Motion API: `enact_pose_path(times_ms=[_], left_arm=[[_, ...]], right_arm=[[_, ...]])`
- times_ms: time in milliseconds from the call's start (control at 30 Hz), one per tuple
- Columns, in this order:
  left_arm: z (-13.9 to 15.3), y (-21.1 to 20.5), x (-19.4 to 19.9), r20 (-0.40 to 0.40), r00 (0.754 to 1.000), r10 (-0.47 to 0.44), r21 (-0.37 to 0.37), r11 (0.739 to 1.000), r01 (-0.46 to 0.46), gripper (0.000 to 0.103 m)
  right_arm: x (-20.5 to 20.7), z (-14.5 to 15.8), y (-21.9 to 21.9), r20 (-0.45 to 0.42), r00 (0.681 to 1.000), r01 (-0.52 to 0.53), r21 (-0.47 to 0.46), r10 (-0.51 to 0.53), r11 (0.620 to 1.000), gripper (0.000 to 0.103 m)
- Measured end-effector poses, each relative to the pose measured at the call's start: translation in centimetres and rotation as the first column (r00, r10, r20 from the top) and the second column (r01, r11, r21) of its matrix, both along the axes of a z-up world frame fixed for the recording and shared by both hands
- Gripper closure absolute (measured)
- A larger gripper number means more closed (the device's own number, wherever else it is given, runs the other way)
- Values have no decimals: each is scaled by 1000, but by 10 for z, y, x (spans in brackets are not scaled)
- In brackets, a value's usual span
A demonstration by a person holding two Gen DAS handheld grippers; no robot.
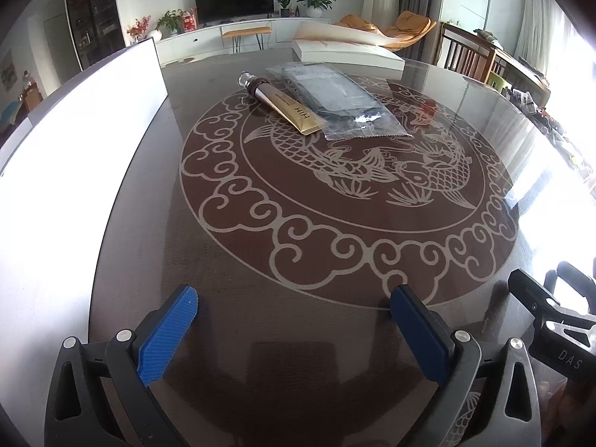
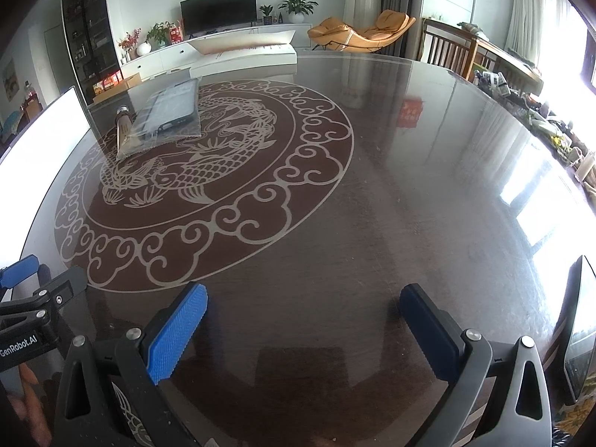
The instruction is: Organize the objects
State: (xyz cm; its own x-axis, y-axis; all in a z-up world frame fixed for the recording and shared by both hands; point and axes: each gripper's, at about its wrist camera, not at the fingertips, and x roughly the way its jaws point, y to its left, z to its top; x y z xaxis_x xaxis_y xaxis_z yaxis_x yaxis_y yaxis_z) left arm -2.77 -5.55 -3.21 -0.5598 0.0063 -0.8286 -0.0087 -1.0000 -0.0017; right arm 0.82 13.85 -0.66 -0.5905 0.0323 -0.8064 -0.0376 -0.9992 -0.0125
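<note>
Both the left gripper [image 1: 294, 313] and right gripper [image 2: 303, 309] hover wide open and empty over the table [image 1: 260, 260], while the gold tube [image 1: 287, 106], cap toward eleven o'clock, lies touching a clear bagged pouch [image 1: 335, 100].

Tool [image 1: 294, 314]: blue pads spread wide, nothing between them, low over the table [image 1: 298, 260].
Tube [image 1: 283, 106]: far ahead, gold, lying flat, clear cap away.
Plastic bag [image 1: 346, 106]: touching the tube's right side.
White box [image 1: 346, 54]: beyond both.
</note>
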Motion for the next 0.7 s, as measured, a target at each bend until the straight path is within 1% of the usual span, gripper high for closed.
enact_pose_path(times_ms=[233, 467, 567, 633, 667, 700], left_arm=[[0, -1, -13, 1, 999, 35, 1, 999, -35, 0], [0, -2, -14, -1, 999, 36, 1, 999, -36, 0], [0, -3, -22, 10, 999, 42, 2, 999, -42, 0], [1, -9, -37, 48, 996, 76, 5, 997, -77, 0], [2, -14, -45, 63, 992, 108, 26, 994, -110, 0], [4, -21, -52, 68, 988, 137, 66, 988, -141, 0]], right_arm=[[0, 0, 0, 0, 1000, 0, 0, 0, 1000, 0], [0, 0, 0, 0, 1000, 0, 0, 0, 1000, 0], [0, -1, 0, 0, 1000, 0, 0, 0, 1000, 0], [0, -1, 0, -1, 1000, 0, 0, 0, 1000, 0], [0, -1, 0, -1, 1000, 0, 0, 0, 1000, 0], [0, -1, 0, -1, 1000, 0, 0, 0, 1000, 0]])
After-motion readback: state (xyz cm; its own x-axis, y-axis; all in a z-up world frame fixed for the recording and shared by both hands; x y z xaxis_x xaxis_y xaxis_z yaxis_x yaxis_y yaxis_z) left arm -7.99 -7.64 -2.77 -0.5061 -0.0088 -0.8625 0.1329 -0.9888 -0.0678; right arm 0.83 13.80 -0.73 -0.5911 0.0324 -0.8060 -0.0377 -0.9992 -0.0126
